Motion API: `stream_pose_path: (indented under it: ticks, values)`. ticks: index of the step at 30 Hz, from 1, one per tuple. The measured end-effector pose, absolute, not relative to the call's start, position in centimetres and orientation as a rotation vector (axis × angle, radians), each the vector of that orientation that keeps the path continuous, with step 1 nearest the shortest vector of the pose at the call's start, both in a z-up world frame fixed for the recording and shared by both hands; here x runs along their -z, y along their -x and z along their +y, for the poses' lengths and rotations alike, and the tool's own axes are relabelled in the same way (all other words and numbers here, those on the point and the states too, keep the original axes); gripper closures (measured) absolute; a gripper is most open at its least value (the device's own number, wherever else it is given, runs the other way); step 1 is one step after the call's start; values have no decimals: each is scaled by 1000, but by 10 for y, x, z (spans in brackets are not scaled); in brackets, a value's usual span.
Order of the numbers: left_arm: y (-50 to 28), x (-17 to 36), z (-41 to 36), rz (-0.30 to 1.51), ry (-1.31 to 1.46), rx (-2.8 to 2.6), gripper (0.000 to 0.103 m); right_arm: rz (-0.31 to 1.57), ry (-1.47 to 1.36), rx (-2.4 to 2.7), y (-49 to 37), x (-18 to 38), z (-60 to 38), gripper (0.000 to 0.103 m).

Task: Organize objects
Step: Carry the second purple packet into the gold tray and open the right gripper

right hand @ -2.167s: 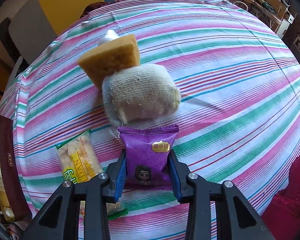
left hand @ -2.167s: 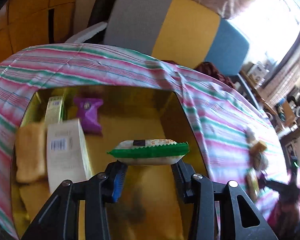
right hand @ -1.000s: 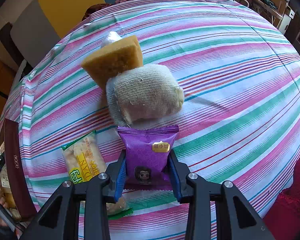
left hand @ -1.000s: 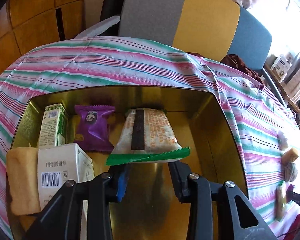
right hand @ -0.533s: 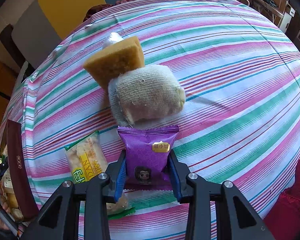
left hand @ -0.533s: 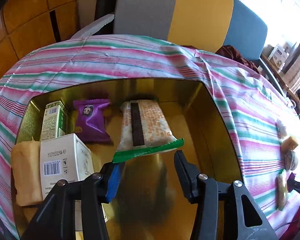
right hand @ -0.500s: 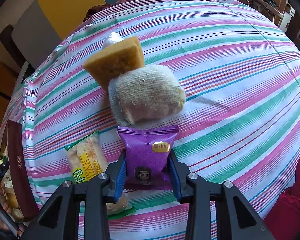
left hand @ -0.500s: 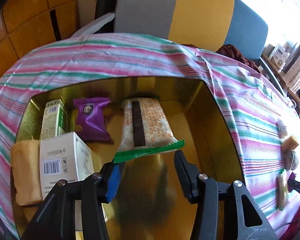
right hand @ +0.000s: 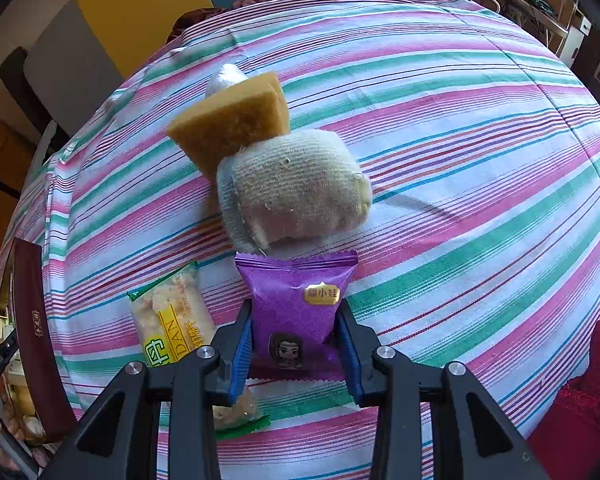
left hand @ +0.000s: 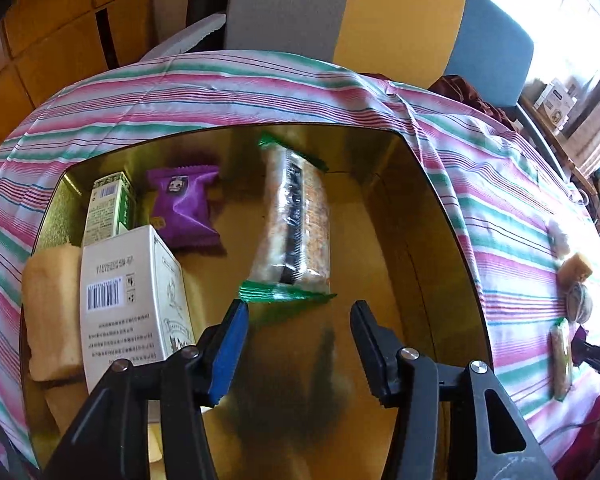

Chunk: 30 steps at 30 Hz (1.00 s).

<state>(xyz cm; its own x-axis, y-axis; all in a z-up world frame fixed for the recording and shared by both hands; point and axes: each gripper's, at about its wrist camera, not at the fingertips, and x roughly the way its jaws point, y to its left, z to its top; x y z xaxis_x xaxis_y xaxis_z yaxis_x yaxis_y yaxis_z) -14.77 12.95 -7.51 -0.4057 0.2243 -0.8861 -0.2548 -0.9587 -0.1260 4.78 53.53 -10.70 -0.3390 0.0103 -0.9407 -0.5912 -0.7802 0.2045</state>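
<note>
The left gripper [left hand: 298, 312] hovers low in the frame over the gold tin [left hand: 416, 248], jaws opening with nothing between them. The green-edged cracker pack [left hand: 296, 224] lies on the tin floor at centre, just above the fingertips, clear of them. To its left sits a purple snack pouch [left hand: 186, 208]. In the right wrist view, the right gripper [right hand: 296, 344] stands narrow, clamped on another purple pouch [right hand: 296, 300] at lower centre, on the striped tablecloth [right hand: 460, 140].
</note>
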Motion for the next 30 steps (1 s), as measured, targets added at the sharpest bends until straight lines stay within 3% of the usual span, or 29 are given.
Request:
stream_pose_path:
  ticks: [9, 16, 30]
  values:
    - [112, 43, 125, 95, 1319, -2505, 45, 716, 1513, -2168, -47, 107, 536, 66]
    - [74, 14, 98, 34, 1167, -2610, 42, 671, 1515, -2172, -45, 107, 533, 67]
    - [31, 12, 80, 77, 1084, -2695, 39, 591, 1518, -2248, -47, 100, 512, 67]
